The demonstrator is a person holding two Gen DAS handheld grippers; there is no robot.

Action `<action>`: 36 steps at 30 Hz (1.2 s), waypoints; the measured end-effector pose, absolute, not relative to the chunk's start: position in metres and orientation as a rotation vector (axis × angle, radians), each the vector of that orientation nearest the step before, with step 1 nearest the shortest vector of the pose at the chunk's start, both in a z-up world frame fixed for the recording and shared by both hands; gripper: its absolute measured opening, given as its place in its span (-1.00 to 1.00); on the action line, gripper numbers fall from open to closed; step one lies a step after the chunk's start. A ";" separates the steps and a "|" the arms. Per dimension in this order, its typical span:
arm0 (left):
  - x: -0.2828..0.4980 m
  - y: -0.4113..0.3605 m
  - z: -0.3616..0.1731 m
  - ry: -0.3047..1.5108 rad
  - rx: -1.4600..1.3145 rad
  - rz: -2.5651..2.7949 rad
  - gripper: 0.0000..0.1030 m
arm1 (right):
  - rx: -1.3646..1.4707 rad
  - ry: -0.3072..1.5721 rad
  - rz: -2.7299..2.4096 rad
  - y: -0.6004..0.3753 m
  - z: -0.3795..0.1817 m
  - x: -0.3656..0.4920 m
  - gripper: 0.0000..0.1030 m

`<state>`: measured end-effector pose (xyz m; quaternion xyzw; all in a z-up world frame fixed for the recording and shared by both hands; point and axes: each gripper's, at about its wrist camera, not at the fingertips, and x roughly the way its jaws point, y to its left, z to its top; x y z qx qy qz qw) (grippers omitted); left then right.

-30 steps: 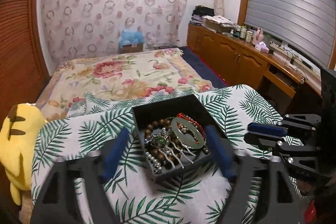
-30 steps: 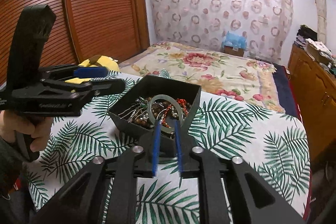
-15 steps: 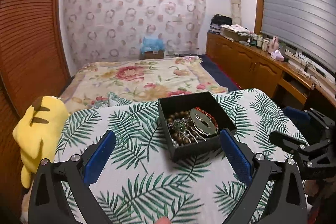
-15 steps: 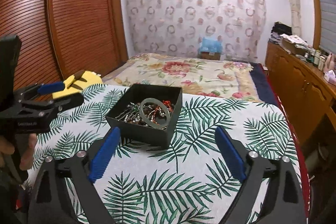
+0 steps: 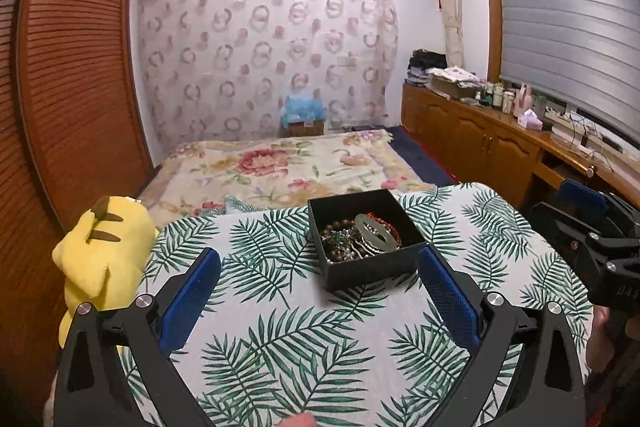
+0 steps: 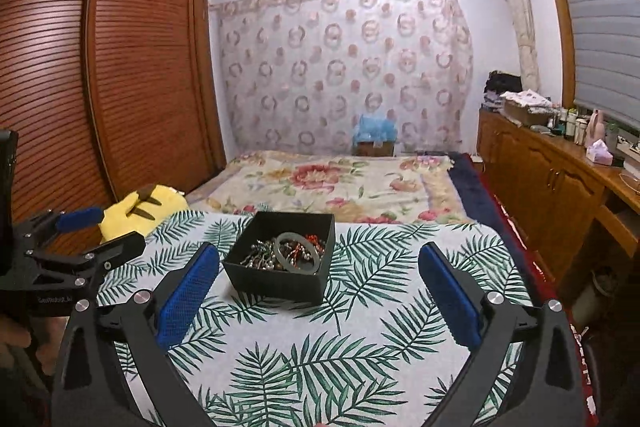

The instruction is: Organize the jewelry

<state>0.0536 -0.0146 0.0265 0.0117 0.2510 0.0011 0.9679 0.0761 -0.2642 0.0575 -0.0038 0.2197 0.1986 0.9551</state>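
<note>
Jewelry sitting gathered in its box, both grippers spread and empty.

Left wrist: left gripper (image 5: pixel 320 291) is hanging spread before the black box (image 5: pixel 370 267) mid-counter (image 5: pixel 280 347). Right wrist: right gripper (image 6: pixel 318 291) is facing the jade bangle (image 6: pixel 298 253), empty; tidying looks finished, nothing calling for a grasp.

Wrist views, sharing black box (image 5: pixel 366 241)

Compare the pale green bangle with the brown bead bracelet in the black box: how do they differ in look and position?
The pale green bangle is one smooth, solid ring; the brown bead bracelet is a string of separate round beads. The bangle lies on top of the pile, fully visible; the bead bracelet is partly buried beneath other pieces. Both sit inside the black box.
</note>
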 end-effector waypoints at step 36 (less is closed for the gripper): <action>0.024 -0.016 0.038 0.480 0.013 0.002 0.85 | 0.027 0.411 0.377 -0.288 0.066 0.044 0.95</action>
